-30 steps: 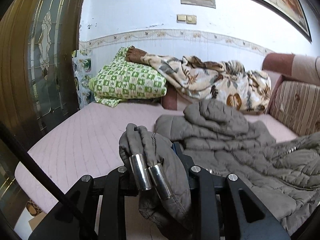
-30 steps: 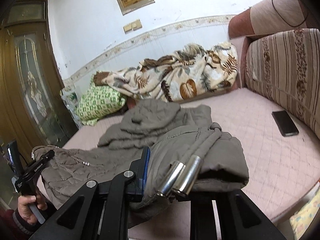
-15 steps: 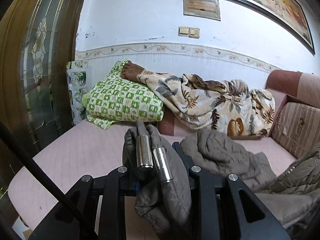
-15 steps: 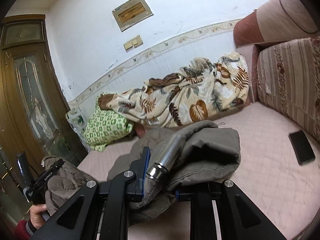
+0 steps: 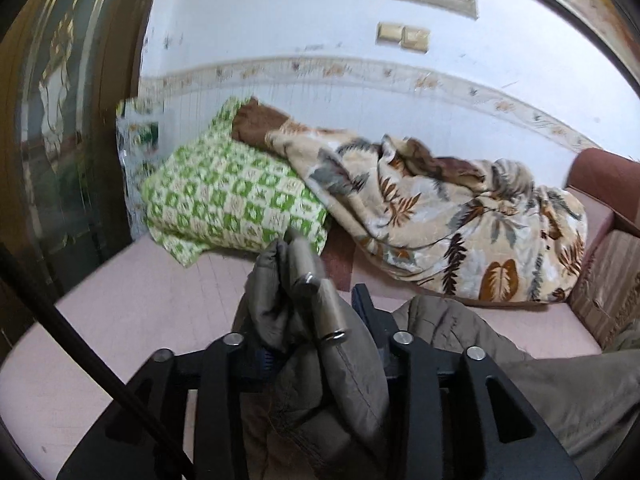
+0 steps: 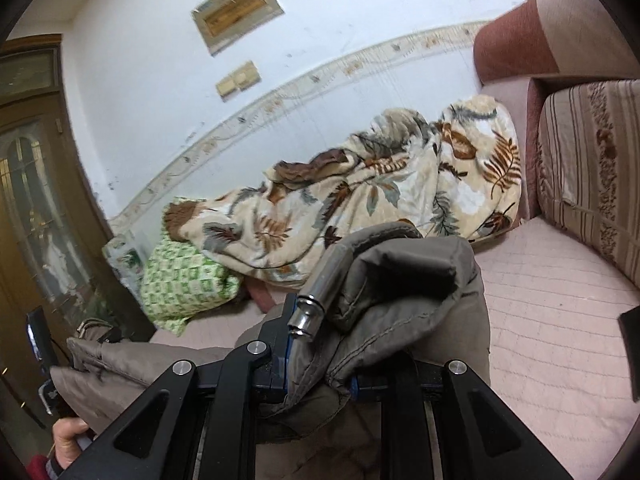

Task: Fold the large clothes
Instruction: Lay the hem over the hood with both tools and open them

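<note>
Left gripper (image 5: 316, 300) and right gripper (image 6: 320, 304), jaws of each clamped on a bunched edge of the jacket (image 6: 400, 280), which hangs between them above the bed (image 6: 560, 300). Padded, soft, probably bulky and slippery; hems suit gripping. Fabric hides the fingertips; the jacket's lower part is cut off.

Black gripper (image 5: 316, 344) frames – 4 silver screws; red sleeve (image 6: 38, 466).
</note>
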`<state>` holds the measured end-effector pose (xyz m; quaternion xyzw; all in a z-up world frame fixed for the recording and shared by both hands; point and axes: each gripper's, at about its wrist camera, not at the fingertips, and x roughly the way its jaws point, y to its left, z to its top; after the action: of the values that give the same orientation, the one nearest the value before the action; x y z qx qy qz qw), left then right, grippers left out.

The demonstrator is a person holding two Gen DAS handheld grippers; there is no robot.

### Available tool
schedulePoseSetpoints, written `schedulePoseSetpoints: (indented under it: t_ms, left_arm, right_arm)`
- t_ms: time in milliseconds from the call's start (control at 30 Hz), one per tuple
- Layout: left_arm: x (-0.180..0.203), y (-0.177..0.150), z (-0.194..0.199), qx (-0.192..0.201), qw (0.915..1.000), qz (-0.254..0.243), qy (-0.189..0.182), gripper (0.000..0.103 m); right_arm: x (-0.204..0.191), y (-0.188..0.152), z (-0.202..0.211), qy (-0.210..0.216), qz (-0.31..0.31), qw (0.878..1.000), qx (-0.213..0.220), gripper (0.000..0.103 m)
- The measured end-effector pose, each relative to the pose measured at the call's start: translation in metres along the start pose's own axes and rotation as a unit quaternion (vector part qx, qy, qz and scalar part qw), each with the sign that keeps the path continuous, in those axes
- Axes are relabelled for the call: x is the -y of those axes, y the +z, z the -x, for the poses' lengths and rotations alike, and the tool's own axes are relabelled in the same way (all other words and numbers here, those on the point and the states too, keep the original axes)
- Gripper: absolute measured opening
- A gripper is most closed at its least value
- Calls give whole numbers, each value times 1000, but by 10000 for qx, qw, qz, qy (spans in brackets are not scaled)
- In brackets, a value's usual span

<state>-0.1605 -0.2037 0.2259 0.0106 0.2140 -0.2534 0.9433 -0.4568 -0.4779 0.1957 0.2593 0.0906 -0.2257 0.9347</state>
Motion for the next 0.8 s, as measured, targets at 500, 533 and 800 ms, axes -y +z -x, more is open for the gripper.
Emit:
schedulePoseSetpoints:
  t_ms: [500,533,800]
  left_arm:
    - [-46,17,-71,-40,9978,66,659,68]
    - [-49,15,-72,-59,9977,63,675,68]
    - [-19,-5,-57,-144,9991,-366,135,68]
  right_arm:
    - [71,-15,-164,-879,-635,9889,-1015,24]
    - [78,-15,-171,-878,-821,9865,-1115,29]
    - [101,-4,-149,-334,-1621,9786,-1219,68]
